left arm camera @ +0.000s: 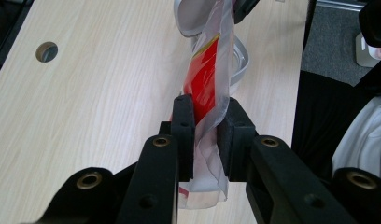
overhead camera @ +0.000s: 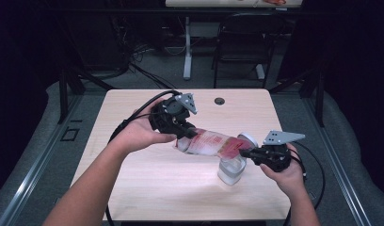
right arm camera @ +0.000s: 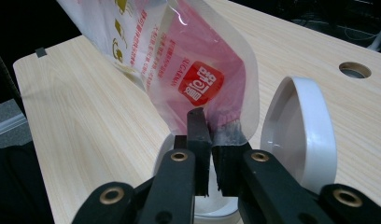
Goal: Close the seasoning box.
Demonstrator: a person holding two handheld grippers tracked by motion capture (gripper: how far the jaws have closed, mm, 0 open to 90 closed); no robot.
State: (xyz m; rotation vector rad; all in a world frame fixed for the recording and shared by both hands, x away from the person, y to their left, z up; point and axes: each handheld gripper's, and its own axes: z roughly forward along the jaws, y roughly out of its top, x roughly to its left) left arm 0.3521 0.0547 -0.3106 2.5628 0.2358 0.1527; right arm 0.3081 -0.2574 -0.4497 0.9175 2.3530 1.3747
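Note:
A clear plastic pouch (overhead camera: 209, 142) with red print is stretched in the air between both grippers. My left gripper (overhead camera: 189, 133) is shut on its left end; in the left gripper view the jaws pinch the pouch (left arm camera: 208, 79) edge-on. My right gripper (overhead camera: 244, 152) is shut on the pouch's other end, and in the right gripper view it (right arm camera: 212, 122) clamps the bottom corner of the pouch (right arm camera: 179, 60). Under that end stands a white container (overhead camera: 230, 171) with its flip lid (right arm camera: 296, 126) open; the pouch's corner hangs right above its mouth.
The wooden table (overhead camera: 148, 188) has a round cable hole (overhead camera: 220, 100) near its far edge. Beyond the table stand a black chair (overhead camera: 242, 42) and a white desk leg (overhead camera: 187, 47). Cables trail from both grippers across and off the table.

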